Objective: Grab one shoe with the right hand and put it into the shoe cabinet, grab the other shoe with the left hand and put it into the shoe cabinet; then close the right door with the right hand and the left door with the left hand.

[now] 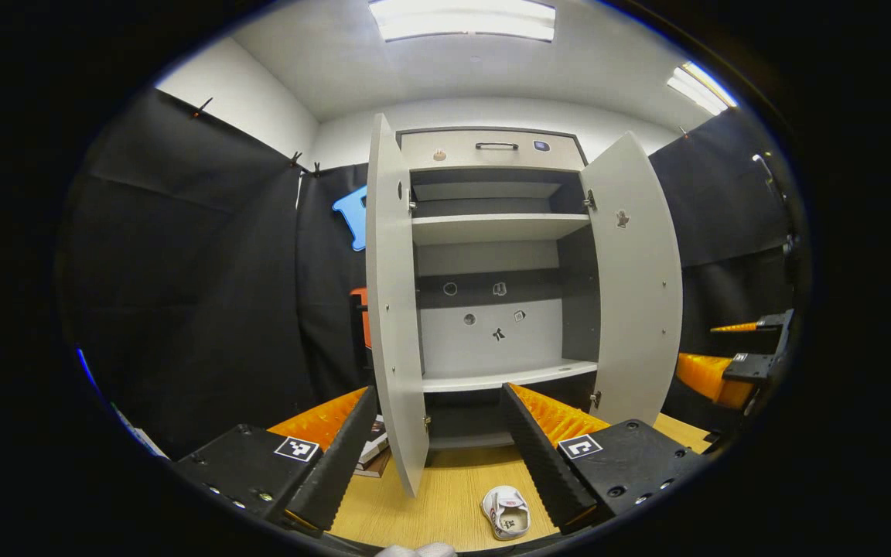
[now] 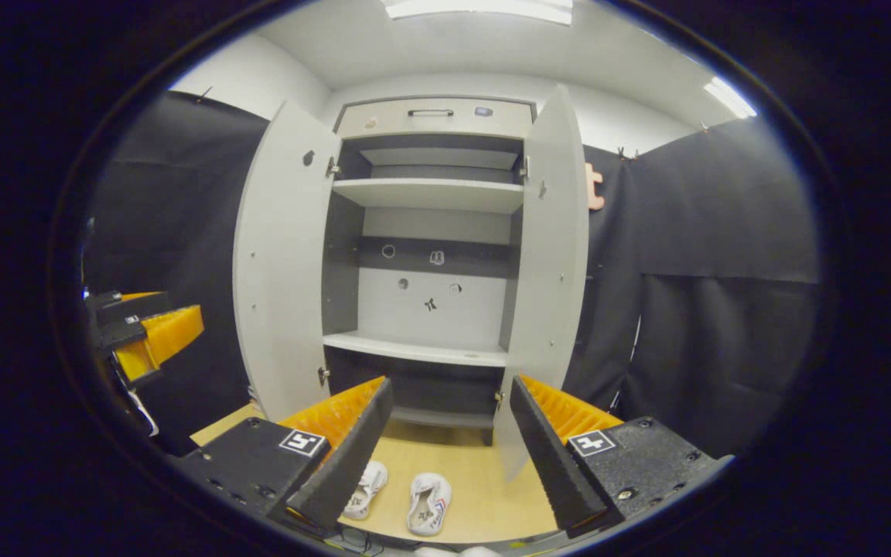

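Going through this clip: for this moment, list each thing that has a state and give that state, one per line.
Left gripper: open, holding nothing.
Right gripper: open, holding nothing.
Shoe cabinet: open, shelves bare.
Left door: swung open.
Right door: swung open.
Two white shoes: on the wooden floor in front of the cabinet, not yet picked up.
Top drawer: shut.

Ceiling lights [image 1: 462, 18] are seen above, and what may be books [image 1: 374, 452] are laid on the wooden table [image 1: 445, 495].
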